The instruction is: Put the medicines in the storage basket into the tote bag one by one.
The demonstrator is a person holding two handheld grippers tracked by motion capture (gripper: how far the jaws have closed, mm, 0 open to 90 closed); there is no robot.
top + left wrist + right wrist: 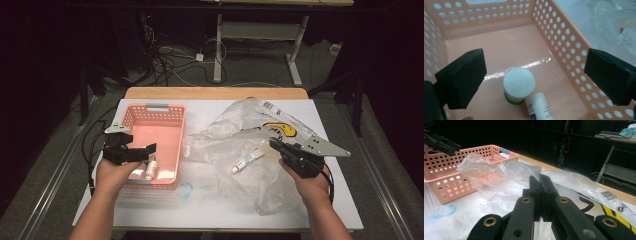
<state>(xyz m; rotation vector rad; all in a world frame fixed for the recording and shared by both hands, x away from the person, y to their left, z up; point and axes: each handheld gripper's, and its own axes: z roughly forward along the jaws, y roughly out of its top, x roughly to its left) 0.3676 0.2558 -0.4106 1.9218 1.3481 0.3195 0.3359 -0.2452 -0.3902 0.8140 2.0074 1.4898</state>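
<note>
Fingers [539,192] of the right gripper [281,148] are pressed together, pinching a fold of the clear plastic bag [240,150] and lifting its edge off the counter [210,210]. Those of the left gripper [131,149] stand wide apart with nothing between them, hanging over the pink basket [172,107] just above a white-capped bottle [519,83] and a white tube [540,106] lying against it on the basket floor.

The work looks like emptying the bag into the basket, one item at a time. A small tube [248,160] is left on the bag, lying flat between the two hands and well apart from the basket. To do this step well, I'd say the right hand should keep its pinch steady and the film taut, so the tube stays exposed and does not slide under a fold. The left hand should lift clear of the basket wall before crossing over, then come down on the tube across its narrow body rather than its ends, taking care not to catch loose plastic with it.

A yellow-and-black print [280,129] shows on the far part of the bag, and a faint blue ring [185,191] marks the counter near the basket.
</note>
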